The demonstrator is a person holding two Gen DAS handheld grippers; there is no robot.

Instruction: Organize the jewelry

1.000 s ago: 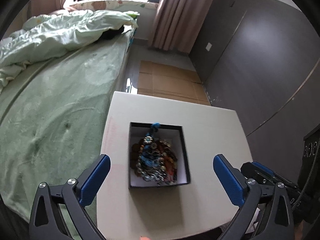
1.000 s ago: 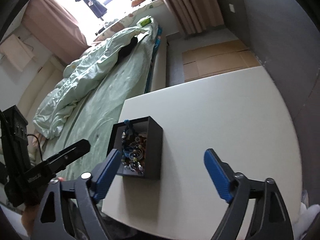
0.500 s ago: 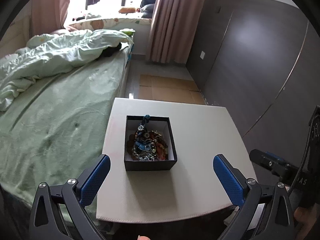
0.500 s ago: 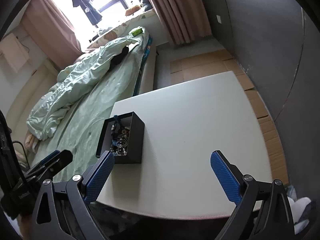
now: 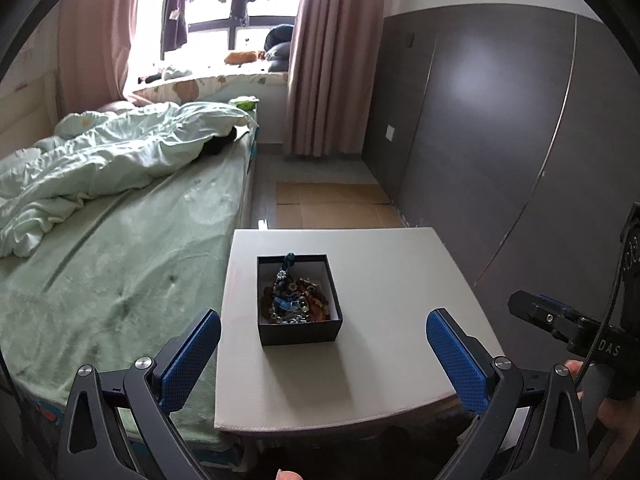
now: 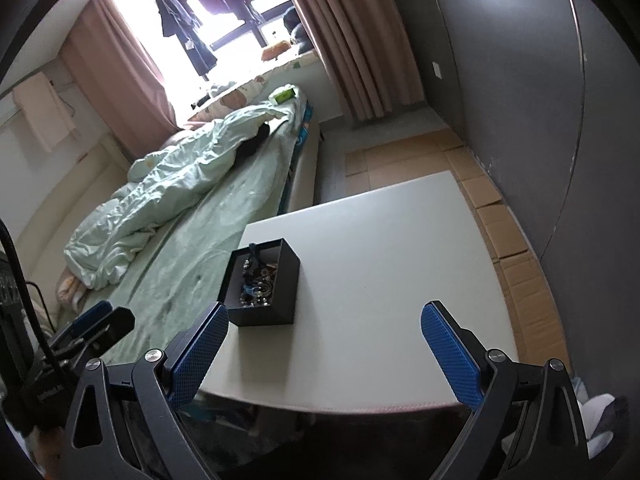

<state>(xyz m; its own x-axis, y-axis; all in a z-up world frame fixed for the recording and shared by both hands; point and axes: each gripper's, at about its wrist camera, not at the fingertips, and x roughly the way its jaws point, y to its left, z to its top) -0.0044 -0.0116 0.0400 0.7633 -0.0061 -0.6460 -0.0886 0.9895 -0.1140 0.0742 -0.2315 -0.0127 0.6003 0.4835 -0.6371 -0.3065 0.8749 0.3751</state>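
Note:
A black open box [image 5: 299,330] [image 6: 280,292] sits on the left part of a white table [image 5: 384,280] [image 6: 380,264]. A tangle of jewelry [image 5: 294,300] [image 6: 256,284], beads and chains in blue, brown and silver, fills it. My left gripper [image 5: 323,350] is open, held back from the table's near edge, with nothing between its blue pads. My right gripper [image 6: 324,346] is open too, back from the near edge and right of the box, empty. The right gripper's body [image 5: 560,320] shows at the right of the left wrist view.
A bed [image 5: 120,248] with a green sheet and rumpled quilt [image 5: 100,160] lies left of the table. Cardboard [image 5: 332,204] covers the floor beyond it. A dark wardrobe wall [image 5: 500,140] runs along the right; curtains [image 5: 328,60] and a window are at the back.
Both grippers have pulled back and up from the box, so the table and box look smaller and farther. The right gripper's jaws have spread a little wider. The box has not moved.

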